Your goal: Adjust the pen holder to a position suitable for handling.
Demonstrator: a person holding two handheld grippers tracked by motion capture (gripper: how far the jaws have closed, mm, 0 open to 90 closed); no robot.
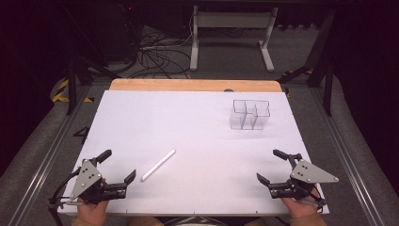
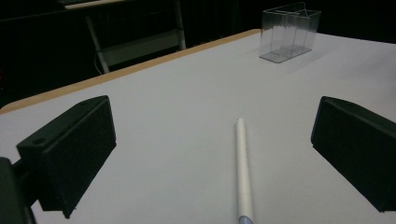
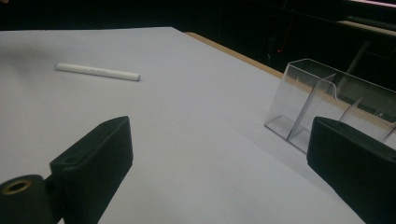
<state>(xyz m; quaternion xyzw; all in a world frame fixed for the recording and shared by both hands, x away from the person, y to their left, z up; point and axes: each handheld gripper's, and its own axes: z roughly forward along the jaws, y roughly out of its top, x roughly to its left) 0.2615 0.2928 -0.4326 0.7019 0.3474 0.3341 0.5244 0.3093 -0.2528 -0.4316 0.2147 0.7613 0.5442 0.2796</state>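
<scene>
Left claw [image 1: 117, 165] released, jaws wide, nothing between them; right claw [image 1: 272, 165] likewise released. White pen [image 1: 158, 165] lies flat on bench [image 1: 188, 122], just ahead-right of left claw, long axis diagonal, pointing toward clear organizer [image 1: 250, 114]. Left hand nearer.

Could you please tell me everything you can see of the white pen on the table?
The pen is a slim, plain white stick, probably plastic, with a bluish tip at its near end in the left gripper view. It lies flat on the white table, slanting toward the far right. Only the table touches it. It lies just ahead of the open left gripper.
</scene>
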